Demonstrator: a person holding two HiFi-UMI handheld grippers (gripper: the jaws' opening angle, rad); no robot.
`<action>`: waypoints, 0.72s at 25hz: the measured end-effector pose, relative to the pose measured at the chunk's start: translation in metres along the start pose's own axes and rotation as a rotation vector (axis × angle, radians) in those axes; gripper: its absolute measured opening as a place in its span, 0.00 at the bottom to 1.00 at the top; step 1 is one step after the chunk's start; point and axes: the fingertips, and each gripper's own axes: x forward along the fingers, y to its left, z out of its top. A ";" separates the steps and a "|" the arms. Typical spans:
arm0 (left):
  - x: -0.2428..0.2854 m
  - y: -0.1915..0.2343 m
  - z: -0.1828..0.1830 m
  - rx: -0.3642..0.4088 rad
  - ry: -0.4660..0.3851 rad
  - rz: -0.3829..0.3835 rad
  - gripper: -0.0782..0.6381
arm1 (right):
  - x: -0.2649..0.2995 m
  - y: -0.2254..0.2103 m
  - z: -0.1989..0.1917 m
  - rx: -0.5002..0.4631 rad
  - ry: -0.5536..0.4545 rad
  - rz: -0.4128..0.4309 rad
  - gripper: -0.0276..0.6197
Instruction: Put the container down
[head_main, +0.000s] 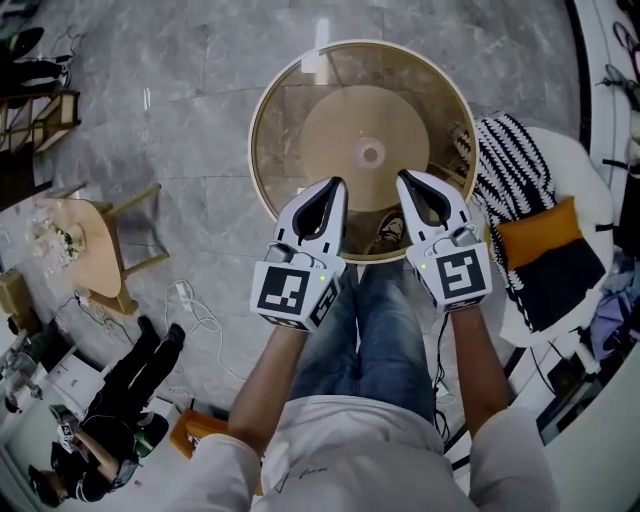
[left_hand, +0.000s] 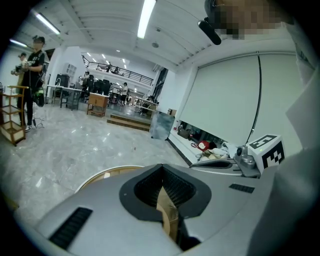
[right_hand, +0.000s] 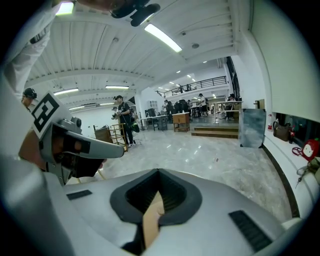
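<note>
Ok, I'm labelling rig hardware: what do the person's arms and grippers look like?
The left gripper and right gripper are light grey tapered plastic shells, black-lined teardrop openings, a black-and-white square-marker cube on each. The person wears white sleeves.

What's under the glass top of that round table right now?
Through the glass top shows a round wooden base disc with a small hub at its centre. The near edge is covered by the left gripper and right gripper; the dark shape between them is unclear.
</note>
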 end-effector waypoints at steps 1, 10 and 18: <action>-0.001 0.000 0.002 -0.001 -0.001 -0.002 0.13 | -0.001 0.000 0.003 -0.001 -0.002 0.002 0.07; -0.020 -0.014 0.025 0.007 -0.040 -0.007 0.13 | -0.024 0.012 0.031 -0.011 -0.025 0.036 0.07; -0.038 -0.022 0.046 0.001 -0.066 -0.009 0.13 | -0.043 0.018 0.051 0.002 -0.038 0.022 0.07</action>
